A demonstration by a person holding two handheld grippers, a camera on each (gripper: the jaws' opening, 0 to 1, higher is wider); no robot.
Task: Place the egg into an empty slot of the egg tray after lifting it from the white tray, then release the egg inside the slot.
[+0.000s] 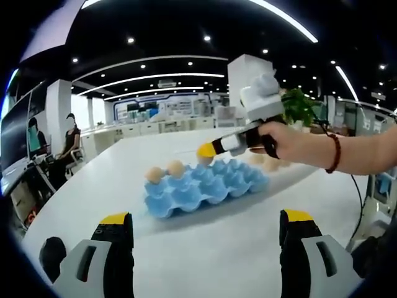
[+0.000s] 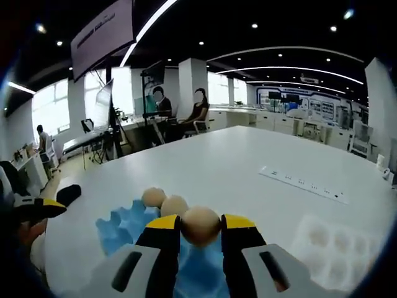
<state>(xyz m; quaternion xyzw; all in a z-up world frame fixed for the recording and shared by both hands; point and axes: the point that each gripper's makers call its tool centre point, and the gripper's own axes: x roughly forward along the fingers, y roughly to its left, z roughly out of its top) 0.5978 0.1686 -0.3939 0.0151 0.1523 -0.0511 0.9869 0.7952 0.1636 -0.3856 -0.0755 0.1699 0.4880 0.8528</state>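
Observation:
My right gripper (image 2: 200, 228) is shut on a tan egg (image 2: 200, 223), held just above the blue egg tray (image 2: 124, 228). Two eggs (image 2: 153, 197) sit in the tray's far slots. From the left gripper view, a hand holds that right gripper (image 1: 208, 152) over the far side of the blue egg tray (image 1: 205, 186), where the two eggs (image 1: 154, 174) rest at its left end. The white tray (image 2: 332, 243) lies to the right, pale and blurred. My left gripper (image 1: 206, 217) hangs open in front of the blue tray, nothing between its jaws.
The big white table (image 2: 248, 161) carries a white power strip (image 2: 301, 184) further back. People sit at desks (image 2: 180, 118) beyond the table's far edge. The left gripper's tip (image 2: 37, 208) shows at the left. A green plant (image 1: 301, 105) stands behind the hand.

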